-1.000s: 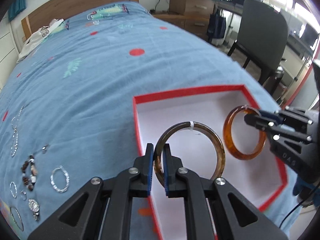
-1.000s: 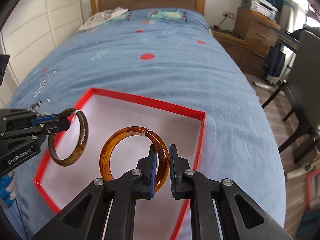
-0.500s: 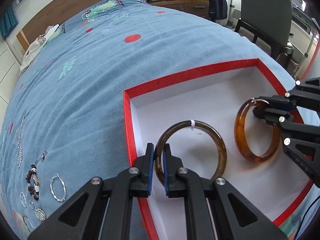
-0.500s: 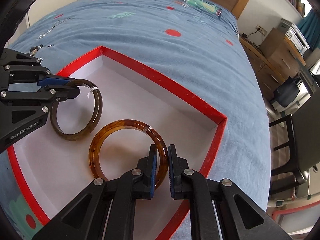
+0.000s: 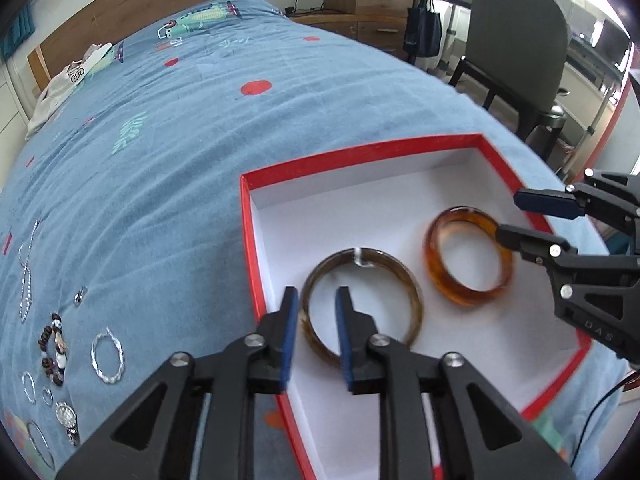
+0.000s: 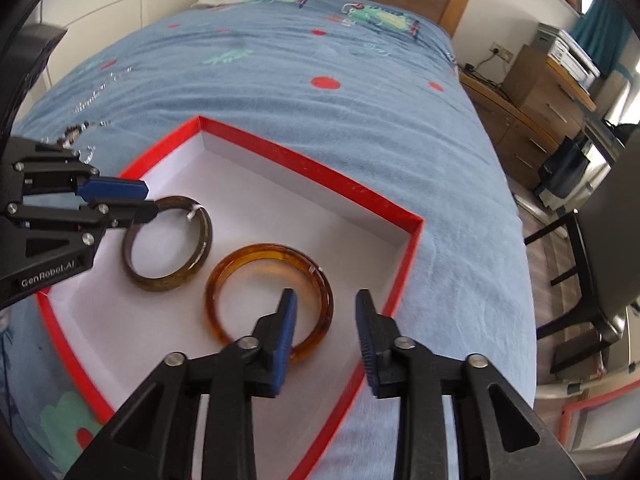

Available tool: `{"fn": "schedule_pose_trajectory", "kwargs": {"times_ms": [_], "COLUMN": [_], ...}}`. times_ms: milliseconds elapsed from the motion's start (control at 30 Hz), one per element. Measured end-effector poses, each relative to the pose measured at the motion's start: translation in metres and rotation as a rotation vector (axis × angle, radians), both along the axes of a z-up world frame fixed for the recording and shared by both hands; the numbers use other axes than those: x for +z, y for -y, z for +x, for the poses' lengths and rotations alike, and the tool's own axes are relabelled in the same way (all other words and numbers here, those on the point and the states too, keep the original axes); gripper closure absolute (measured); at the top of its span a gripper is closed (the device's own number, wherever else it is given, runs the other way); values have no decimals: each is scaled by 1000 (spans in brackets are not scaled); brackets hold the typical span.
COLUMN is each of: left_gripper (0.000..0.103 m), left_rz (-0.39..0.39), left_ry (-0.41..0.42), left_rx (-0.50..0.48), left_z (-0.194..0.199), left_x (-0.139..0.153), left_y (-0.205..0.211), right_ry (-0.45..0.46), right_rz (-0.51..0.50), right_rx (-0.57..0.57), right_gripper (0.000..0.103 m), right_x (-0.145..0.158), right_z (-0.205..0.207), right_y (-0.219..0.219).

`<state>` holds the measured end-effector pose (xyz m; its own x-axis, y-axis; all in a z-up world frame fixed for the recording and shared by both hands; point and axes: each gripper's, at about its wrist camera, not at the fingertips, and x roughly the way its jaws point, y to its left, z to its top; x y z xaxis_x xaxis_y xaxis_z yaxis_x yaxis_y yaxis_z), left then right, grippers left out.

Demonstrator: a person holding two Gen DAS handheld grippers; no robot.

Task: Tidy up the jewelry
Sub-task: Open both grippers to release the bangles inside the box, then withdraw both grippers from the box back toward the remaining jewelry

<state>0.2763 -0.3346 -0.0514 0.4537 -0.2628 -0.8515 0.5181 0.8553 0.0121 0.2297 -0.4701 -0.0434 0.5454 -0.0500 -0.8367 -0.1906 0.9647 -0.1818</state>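
Since the earlier frame both bangles have been lowered from mid-air onto the white floor of the red box (image 5: 245, 216), and the fingers of both grippers have just been opening. The left gripper (image 5: 316, 320) is now released, its fingers parted with the rim of the dark brown bangle (image 5: 412, 292) loose between them. The right gripper (image 6: 324, 320) is likewise released, straddling the amber bangle (image 6: 248, 264) without pressing on it. The dark bangle lies at 9 o'clock of the amber one, the two close but apart.

To finish the release well, each gripper is best lifted straight back along its own line, so that no finger hooks a ring and drags it. More jewellery, including a silver bracelet (image 5: 107, 356), is left on the bed (image 5: 160, 168) at 9 o'clock of the box.
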Motion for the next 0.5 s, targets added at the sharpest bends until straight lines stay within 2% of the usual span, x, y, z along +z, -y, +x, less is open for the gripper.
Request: {"fn": "schedule_pose_trajectory", "kwargs": {"times_ms": [67, 233, 500], "left_gripper": [72, 69, 69], "left_rz": [-34, -95, -134], "left_ry": [8, 26, 83], "left_rx": [8, 34, 81], "left_z": [-7, -29, -74], "left_x": [9, 35, 73], "left_y": [-7, -30, -86], "right_ry": [10, 36, 89], "right_rz": [24, 64, 123], "right_rx": [-26, -84, -126], "right_gripper": [68, 58, 45], "right_x": [9, 29, 69], "right_z": [-10, -37, -80], "right_y": [-1, -12, -54]}}
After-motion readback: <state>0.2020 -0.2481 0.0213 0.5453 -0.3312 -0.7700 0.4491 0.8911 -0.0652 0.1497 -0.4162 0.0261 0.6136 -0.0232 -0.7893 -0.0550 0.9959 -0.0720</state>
